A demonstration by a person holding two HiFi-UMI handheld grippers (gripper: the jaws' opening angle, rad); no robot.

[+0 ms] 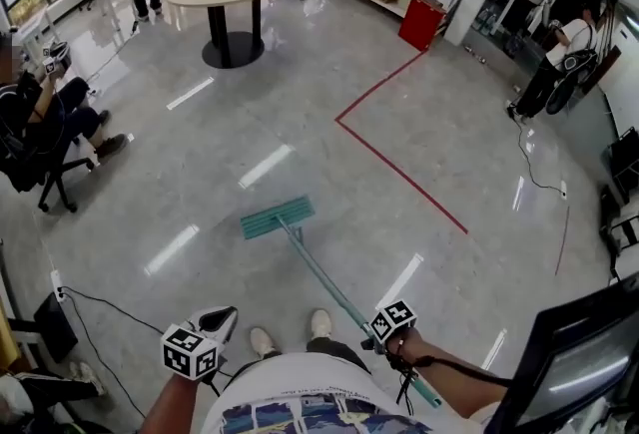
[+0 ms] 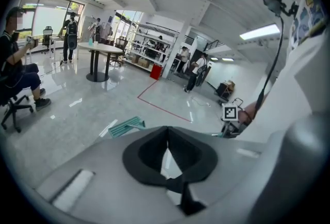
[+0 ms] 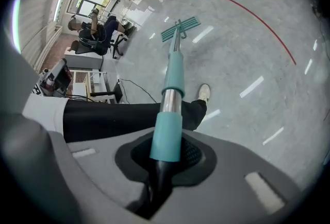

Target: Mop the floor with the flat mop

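The grey floor (image 1: 419, 123) spreads out well beyond both pairs of jaws. On it stands the flat mop (image 3: 174, 71). Its teal and silver handle (image 1: 321, 277) runs from the right jaws straight ahead and down to the teal mop head (image 1: 277, 217). The head rests flat on the floor, far in front of those jaws (and ahead and to the left of the left jaws, as the left gripper view has it). The right gripper (image 3: 166, 155) is clenched on the handle's teal grip, its dark pads pressing it from both sides. The left gripper (image 2: 167, 138) has its jaws closed tip to tip with nothing between them, and only floor shows through the small gap behind the tips.
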